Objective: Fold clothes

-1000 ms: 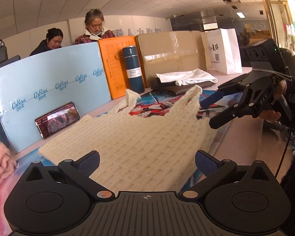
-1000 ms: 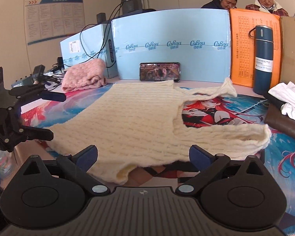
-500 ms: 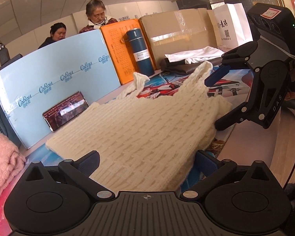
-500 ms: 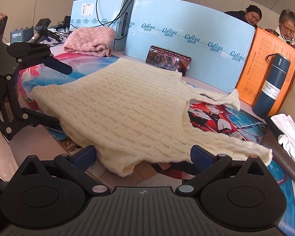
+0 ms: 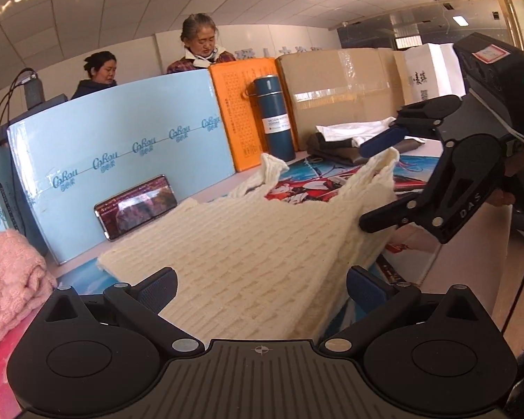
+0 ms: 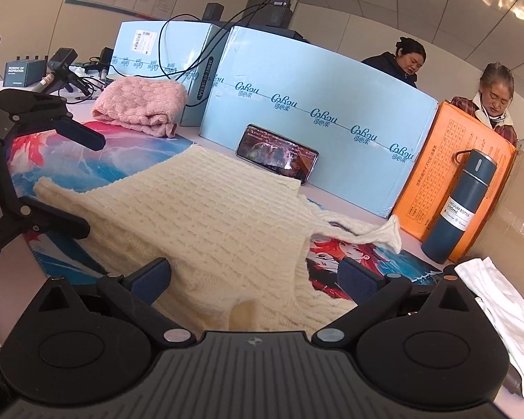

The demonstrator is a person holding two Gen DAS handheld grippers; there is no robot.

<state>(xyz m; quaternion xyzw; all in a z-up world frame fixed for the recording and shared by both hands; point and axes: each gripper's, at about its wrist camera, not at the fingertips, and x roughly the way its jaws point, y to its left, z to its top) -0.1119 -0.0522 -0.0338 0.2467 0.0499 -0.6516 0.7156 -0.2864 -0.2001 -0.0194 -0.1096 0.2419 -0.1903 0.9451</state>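
On mat: cream knit vest [image 6: 206, 216]; left gripper [image 5: 260, 286], right gripper [image 6: 253, 274] both released.

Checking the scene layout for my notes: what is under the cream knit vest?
The cream knit vest lies on a printed anime desk mat, which shows around its edges. Whatever sits beneath the vest's middle is covered.

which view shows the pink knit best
The right wrist view: the pink knit sits whole and folded on the table's far left, in front of a light blue box. The left wrist view catches only part of it, cut off by the left edge and partly behind the left gripper's body.
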